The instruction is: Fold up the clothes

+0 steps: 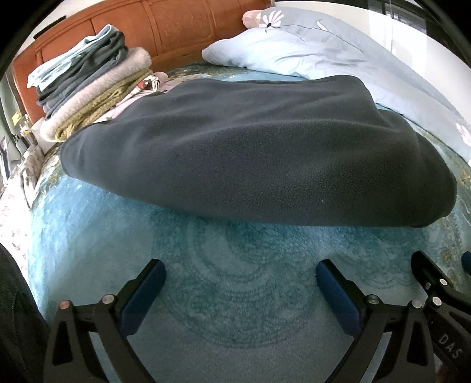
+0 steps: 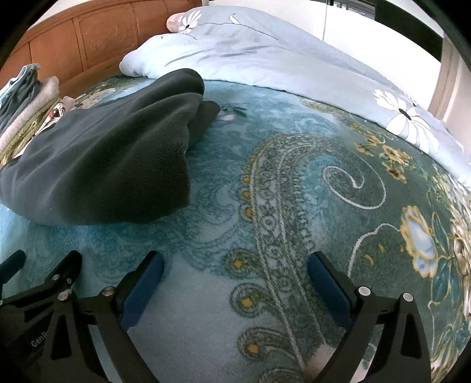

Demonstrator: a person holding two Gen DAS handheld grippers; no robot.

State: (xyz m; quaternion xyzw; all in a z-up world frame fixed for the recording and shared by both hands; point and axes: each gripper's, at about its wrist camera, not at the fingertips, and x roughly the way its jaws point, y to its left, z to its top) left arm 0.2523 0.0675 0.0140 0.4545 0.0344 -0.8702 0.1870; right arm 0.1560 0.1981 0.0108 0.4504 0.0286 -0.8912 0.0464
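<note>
A dark grey fleece garment (image 1: 259, 153) lies folded in a thick bundle on the teal patterned blanket (image 1: 223, 282) of a bed. It also shows at the left of the right wrist view (image 2: 103, 159). My left gripper (image 1: 240, 282) is open and empty, a little short of the garment's near edge. My right gripper (image 2: 235, 280) is open and empty, over bare blanket (image 2: 294, 191) to the right of the garment. The right gripper's fingers (image 1: 426, 277) show at the right edge of the left wrist view.
A stack of folded clothes (image 1: 88, 85) sits at the back left against the orange-brown headboard (image 1: 176, 26). A pale blue floral duvet (image 2: 279, 53) and pillow are heaped along the far right side. The bed's edge drops off at the left (image 1: 17, 206).
</note>
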